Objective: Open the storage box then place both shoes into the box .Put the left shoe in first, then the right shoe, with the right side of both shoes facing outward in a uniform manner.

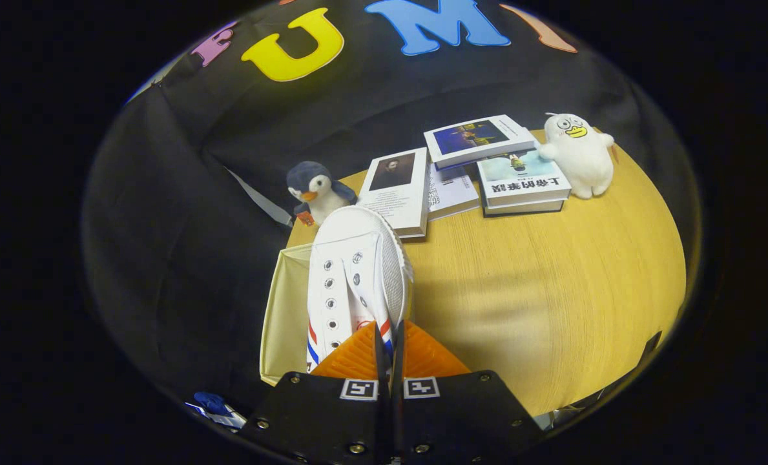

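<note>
My gripper (pixel 387 339) is shut on the rim of a white canvas shoe (pixel 354 268), its fingers pressed close together on the shoe's heel end. The shoe has metal eyelets and red and blue stripes on its side, and its toe points away from me. It hangs above a cream fabric storage box (pixel 287 316), whose open top lies just left of and under the shoe. The box sits at the left edge of a round wooden table (pixel 539 290). The inside of the box is mostly hidden by the shoe.
Beyond the shoe stand a penguin plush (pixel 316 190) and several books (pixel 487 165). A white duck plush (pixel 577 155) sits at the table's far right. Bare tabletop spreads to the right of the fingers. Black cloth walls surround the table.
</note>
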Demonstrator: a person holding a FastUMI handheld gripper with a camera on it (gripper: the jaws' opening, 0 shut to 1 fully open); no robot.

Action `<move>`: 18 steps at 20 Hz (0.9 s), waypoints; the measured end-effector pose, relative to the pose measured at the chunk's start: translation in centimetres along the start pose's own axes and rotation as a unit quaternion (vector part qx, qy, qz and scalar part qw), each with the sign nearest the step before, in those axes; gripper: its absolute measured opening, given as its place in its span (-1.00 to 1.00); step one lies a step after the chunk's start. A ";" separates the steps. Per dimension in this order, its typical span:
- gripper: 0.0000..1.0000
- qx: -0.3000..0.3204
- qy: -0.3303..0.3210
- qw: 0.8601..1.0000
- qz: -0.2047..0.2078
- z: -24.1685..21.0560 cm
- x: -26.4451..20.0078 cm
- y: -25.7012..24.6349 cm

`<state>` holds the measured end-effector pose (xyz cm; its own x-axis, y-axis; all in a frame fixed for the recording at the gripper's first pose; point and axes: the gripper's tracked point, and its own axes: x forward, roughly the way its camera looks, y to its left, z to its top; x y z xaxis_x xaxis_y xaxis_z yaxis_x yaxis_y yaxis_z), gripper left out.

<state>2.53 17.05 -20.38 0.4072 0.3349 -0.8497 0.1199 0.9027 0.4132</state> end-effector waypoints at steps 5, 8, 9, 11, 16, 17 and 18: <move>-0.99 -0.006 0.006 1.000 -0.004 -0.2 2.3 2.4; -0.99 -0.012 0.008 1.000 -0.011 -0.3 3.6 3.1; -0.99 -0.011 0.007 1.000 -0.016 -0.3 3.9 3.1; -0.99 -0.014 0.004 1.000 -0.020 -0.4 4.4 3.2; 0.53 -0.026 -0.043 0.999 0.013 2.1 2.3 4.7; 1.00 -0.038 -0.054 0.998 0.008 2.4 1.7 4.4; 0.98 -0.051 -0.067 0.996 0.008 3.0 0.5 4.3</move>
<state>5.96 20.29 -18.08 0.5257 0.3170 -0.7894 0.0230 0.9223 0.3857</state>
